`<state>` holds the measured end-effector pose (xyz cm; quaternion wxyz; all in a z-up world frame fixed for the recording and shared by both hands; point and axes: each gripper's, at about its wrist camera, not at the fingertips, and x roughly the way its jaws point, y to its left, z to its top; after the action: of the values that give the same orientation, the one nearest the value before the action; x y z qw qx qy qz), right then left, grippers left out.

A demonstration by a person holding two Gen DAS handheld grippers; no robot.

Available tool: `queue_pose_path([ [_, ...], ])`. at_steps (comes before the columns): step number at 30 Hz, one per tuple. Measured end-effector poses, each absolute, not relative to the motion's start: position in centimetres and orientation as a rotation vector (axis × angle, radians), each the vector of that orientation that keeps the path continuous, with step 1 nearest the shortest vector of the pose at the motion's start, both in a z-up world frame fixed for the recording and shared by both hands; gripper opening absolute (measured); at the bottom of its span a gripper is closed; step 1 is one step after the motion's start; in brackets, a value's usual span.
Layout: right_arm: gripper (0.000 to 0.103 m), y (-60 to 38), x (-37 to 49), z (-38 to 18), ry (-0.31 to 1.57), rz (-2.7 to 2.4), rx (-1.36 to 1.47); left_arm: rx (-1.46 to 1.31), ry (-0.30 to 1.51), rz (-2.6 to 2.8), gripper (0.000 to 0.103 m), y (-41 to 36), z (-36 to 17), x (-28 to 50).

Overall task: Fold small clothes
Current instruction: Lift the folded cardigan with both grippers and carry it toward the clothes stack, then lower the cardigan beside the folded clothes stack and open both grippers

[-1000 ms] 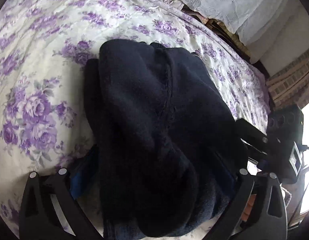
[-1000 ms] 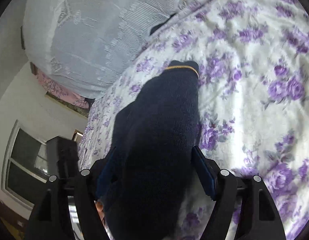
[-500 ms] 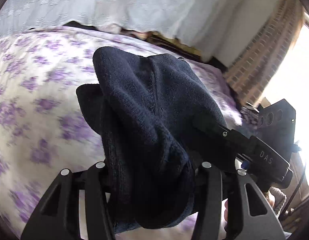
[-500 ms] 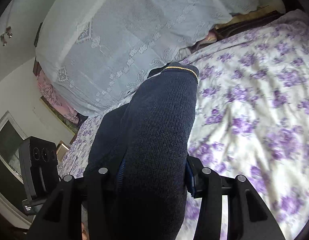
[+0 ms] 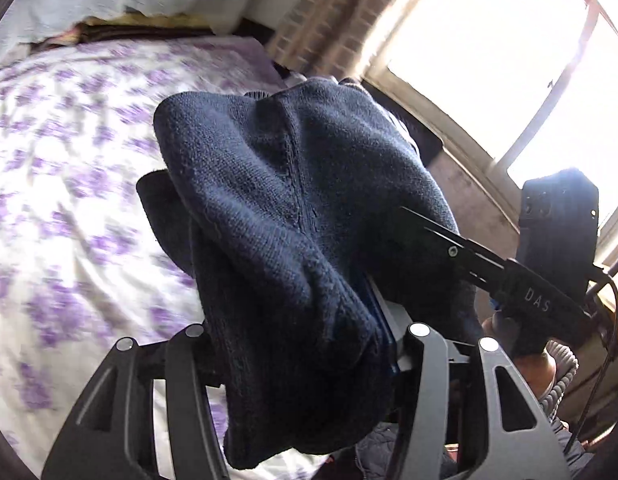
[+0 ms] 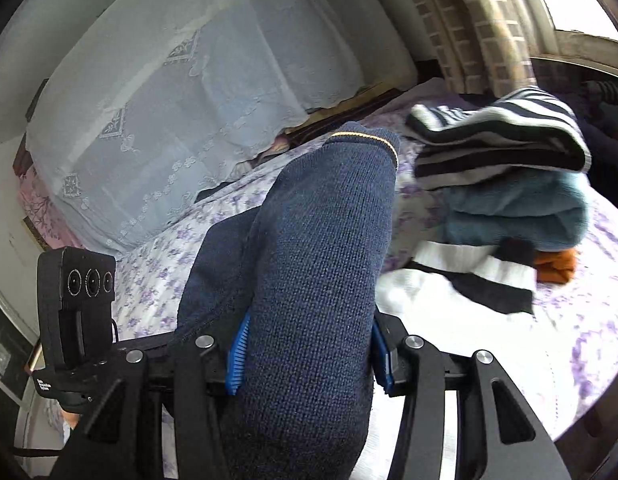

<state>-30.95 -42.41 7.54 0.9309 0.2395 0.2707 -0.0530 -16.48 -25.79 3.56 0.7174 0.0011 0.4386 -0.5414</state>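
Nearest the lens, the left gripper (image 5: 305,344) is clamping a thick bundle of the navy knit sweater (image 5: 293,200), its jaws having just been easing apart a touch while the wool is filling the gap between them. The right gripper (image 6: 309,356) is likewise pinching a rolled part of the same sweater (image 6: 321,264), blue pads pressing on both flanks, the gold-trimmed cuff or hem pointing away from the camera.

A second ago the garment was lying on the floral bedspread (image 5: 61,184); now it is hanging clear of it, carried between both tools, and the views are swinging toward the window-side edge of the bed. That suggests the folding of this piece is finished, or nearly so, and it is being carried to join the others.

Farther along, near that edge, a pile of folded clothes (image 6: 509,184) is sitting: a striped item on top, a teal one beneath, white-and-black and orange pieces at the bottom. No basket or box is showing; the pile is resting directly on the bedspread. Beyond, lace-covered pillows (image 6: 189,92) are leaning at the head of the bed.
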Motion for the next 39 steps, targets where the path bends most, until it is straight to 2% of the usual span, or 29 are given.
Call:
queue_pose_path([
  [3, 0.050, -45.8, -32.5, 3.6, 0.590, -0.188, 0.546, 0.061, 1.052, -1.200, 0.057, -29.9, -0.1, -17.1],
  [5, 0.054, -47.8, -32.5, 0.2, 0.612, -0.224, 0.579, 0.094, 1.067, -1.161, 0.070, -31.9, -2.5, -17.1],
  [6, 0.057, -49.1, -32.9, -1.1, 0.567, -0.203, 0.635, 0.069, 1.034, -1.171, 0.071, -32.0, -2.8, -17.1],
  [8, 0.057, -50.1, -33.2, -1.6, 0.559, -0.163, 0.687, 0.082, 1.018, -1.161, 0.072, -31.9, -2.4, -17.3],
  [11, 0.060, -49.3, -32.8, 0.0, 0.594, -0.178, 0.618, 0.166, 0.972, -1.064, 0.075, -31.7, -0.7, -18.2],
  [12, 0.063, -48.9, -33.0, 0.6, 0.595, -0.185, 0.600, 0.194, 0.937, -1.015, 0.077, -31.3, 0.0, -18.6],
  [13, 0.066, -48.3, -33.3, 1.5, 0.595, -0.192, 0.570, 0.234, 0.874, -0.950, 0.083, -30.6, 0.9, -19.1],
  [14, 0.075, -47.7, -33.6, 2.5, 0.594, -0.193, 0.521, 0.269, 0.816, -0.899, 0.091, -30.5, 1.7, -18.9],
  [17, 0.090, -45.0, -35.2, 5.7, 0.599, -0.259, 0.368, 0.386, 0.617, -0.754, 0.098, -28.9, 4.1, -21.6],
  [18, 0.095, -44.3, -35.9, 6.5, 0.600, -0.282, 0.335, 0.407, 0.590, -0.733, 0.098, -28.6, 4.6, -22.4],
  [24, 0.100, -41.4, -39.5, 8.2, 0.668, -0.407, 0.329, 0.468, 0.583, -0.696, 0.098, -29.1, 5.0, -27.6],
  [30, 0.100, -38.5, -42.0, 8.4, 0.736, -0.464, 0.311, 0.549, 0.557, -0.628, 0.098, -27.7, 4.4, -31.4],
  [39, 0.100, -34.9, -42.7, 11.0, 0.658, -0.447, 0.243, 0.473, 0.583, -0.666, 0.098, -25.5, 5.4, -31.7],
])
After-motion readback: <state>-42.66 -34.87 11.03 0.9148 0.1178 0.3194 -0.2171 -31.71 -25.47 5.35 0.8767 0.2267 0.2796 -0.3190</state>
